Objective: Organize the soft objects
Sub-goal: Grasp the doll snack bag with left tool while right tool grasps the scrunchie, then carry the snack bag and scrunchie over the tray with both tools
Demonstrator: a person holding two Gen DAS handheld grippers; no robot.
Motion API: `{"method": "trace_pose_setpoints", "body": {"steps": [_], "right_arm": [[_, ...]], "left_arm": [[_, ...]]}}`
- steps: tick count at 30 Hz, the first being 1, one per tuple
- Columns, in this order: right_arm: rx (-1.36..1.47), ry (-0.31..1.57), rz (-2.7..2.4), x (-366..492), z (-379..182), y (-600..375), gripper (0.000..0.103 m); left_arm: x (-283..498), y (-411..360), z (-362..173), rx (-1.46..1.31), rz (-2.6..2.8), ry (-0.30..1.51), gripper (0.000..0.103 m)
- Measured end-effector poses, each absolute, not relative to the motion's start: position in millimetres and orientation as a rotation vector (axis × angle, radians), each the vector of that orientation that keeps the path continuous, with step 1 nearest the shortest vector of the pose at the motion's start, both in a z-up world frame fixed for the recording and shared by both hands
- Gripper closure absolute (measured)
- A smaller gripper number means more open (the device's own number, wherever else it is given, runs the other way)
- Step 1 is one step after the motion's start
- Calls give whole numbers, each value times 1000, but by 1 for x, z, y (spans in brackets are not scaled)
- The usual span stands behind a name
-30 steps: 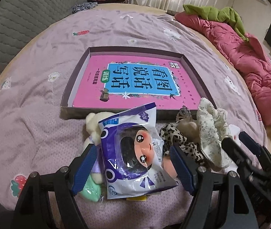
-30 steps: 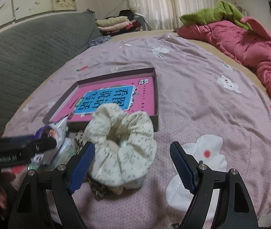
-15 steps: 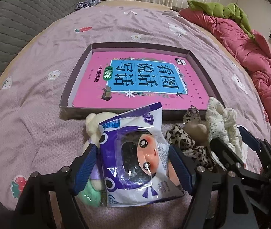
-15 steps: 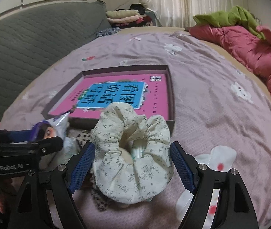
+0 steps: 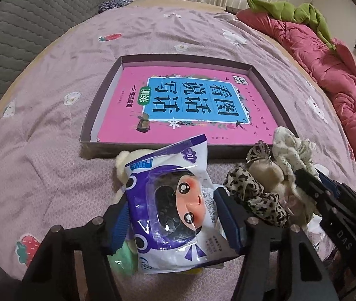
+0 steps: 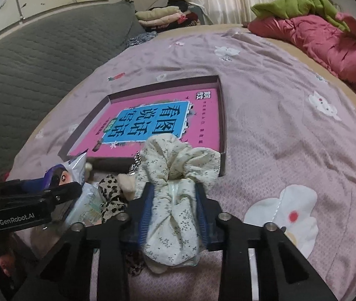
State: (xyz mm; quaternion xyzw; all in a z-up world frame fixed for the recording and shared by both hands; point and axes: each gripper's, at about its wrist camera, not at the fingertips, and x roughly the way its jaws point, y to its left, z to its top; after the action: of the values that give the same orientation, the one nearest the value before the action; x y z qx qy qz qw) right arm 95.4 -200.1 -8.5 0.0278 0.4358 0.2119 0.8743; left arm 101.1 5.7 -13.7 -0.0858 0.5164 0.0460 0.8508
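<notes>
The cream floral fabric scrunchie is clamped between the pads of the right gripper. The purple-and-white plastic doll packet is pinched by the left gripper. The shallow cardboard tray lies directly ahead of both grippers.

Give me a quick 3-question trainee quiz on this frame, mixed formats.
1. True or false: the right tongs are closed on the floral scrunchie.
2. Multiple choice: what sits between the fingers of the left tongs? A) leopard scrunchie B) purple-and-white doll packet C) pink book
3. Fill in: the pink book lies inside a shallow ____ on the bed cover.

Key: 1 true. 2 B; the fingers flank the packet, but whether they actually clamp it cannot be told. 3 box.
</notes>
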Motion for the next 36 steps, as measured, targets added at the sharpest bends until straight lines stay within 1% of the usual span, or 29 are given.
{"method": "trace_pose_setpoints", "body": {"steps": [2, 4, 7, 11, 20, 28, 36], "right_arm": [[95, 911, 448, 97, -8, -205, 84], [123, 905, 451, 98, -7, -211, 87], [146, 901, 457, 97, -5, -215, 88], [152, 875, 464, 94, 1, -216, 88], [150, 793, 520, 86, 20, -211, 88], [186, 730, 556, 82, 34, -211, 88], [201, 707, 567, 86, 42, -206, 88]], "left_arm": [[101, 8, -13, -187, 93, 1083, 45], [102, 11, -13, -208, 89, 1080, 51], [102, 16, -10, -233, 73, 1073, 57], [101, 19, -8, -251, 57, 1064, 63], [93, 23, 4, -292, 25, 1017, 65], [88, 24, 33, -272, 12, 933, 65], [95, 39, 47, -254, 21, 870, 65]]}}
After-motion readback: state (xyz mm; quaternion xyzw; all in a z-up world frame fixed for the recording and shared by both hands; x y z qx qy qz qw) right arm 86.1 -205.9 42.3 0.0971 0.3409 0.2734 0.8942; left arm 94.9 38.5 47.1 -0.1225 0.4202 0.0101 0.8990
